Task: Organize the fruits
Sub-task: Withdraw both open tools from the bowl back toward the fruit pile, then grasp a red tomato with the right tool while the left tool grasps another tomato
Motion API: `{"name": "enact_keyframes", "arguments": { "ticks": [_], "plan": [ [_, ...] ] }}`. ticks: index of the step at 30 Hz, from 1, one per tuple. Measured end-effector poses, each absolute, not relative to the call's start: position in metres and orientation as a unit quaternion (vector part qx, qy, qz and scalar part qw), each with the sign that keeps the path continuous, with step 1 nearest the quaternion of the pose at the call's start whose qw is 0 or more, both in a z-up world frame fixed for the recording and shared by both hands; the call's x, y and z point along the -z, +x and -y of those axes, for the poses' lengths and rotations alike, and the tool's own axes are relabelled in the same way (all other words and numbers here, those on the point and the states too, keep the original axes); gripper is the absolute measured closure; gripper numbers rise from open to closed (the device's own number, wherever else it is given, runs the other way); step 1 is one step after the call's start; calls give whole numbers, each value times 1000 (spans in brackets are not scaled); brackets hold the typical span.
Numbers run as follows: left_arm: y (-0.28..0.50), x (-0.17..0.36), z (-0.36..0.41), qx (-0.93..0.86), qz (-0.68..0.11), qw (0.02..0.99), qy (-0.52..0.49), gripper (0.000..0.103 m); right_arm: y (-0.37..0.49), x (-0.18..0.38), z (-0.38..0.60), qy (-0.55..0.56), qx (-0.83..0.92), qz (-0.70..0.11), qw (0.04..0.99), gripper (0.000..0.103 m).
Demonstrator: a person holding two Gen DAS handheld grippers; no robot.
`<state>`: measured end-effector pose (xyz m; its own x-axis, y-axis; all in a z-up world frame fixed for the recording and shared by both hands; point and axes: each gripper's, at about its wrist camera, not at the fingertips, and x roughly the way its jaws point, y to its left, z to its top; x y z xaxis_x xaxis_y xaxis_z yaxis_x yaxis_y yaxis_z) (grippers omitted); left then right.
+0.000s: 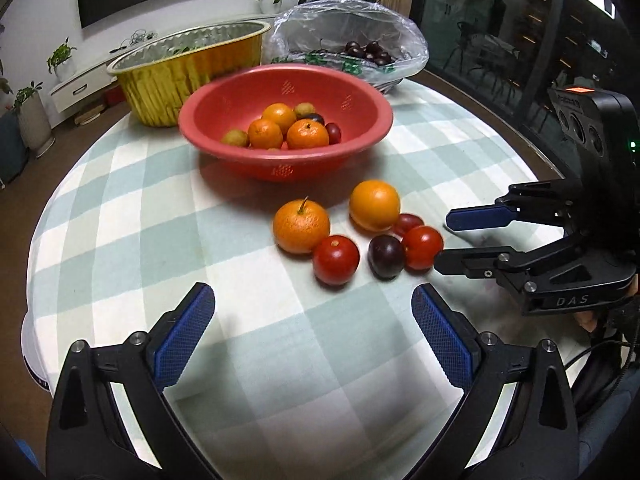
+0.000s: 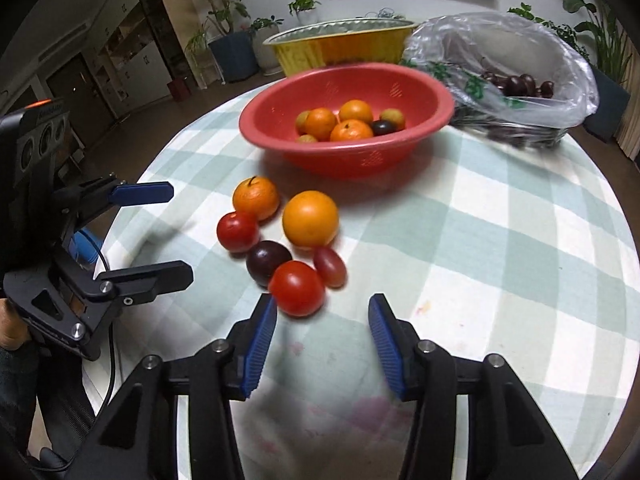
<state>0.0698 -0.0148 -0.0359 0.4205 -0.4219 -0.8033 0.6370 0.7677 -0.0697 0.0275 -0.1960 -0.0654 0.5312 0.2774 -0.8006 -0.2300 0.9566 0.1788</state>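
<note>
Six loose fruits (image 2: 288, 240) lay clustered mid-frame on the checked tabletop (image 2: 480, 260), below the red bowl (image 2: 280, 136) already holding others; the right tool (image 2: 322, 344), jaws apart and empty, sat just beside the nearest tomato (image 2: 297, 288), probably next; the left tool (image 1: 312, 336) waited apart, empty

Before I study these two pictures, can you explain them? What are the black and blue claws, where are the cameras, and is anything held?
Each claw is a hand-held gripper carrying its own camera. One picture looks along the left gripper, the other along the right gripper; each also shows the other from the side. Both are open and hold nothing. On the checked tablecloth lie two oranges, two tomatoes, a dark plum and a red grape. Behind them stand a red bowl of fruit, a gold foil pan and a plastic bag of cherries.
</note>
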Motion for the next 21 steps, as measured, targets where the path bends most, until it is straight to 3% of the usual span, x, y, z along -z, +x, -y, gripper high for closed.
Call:
{"name": "enact_keyframes", "arguments": {
  "ticks": [21],
  "plan": [
    [78,42,19,315,-441,831,123,3,43,76,173,4,-160,-477,864,63]
  ]
}}
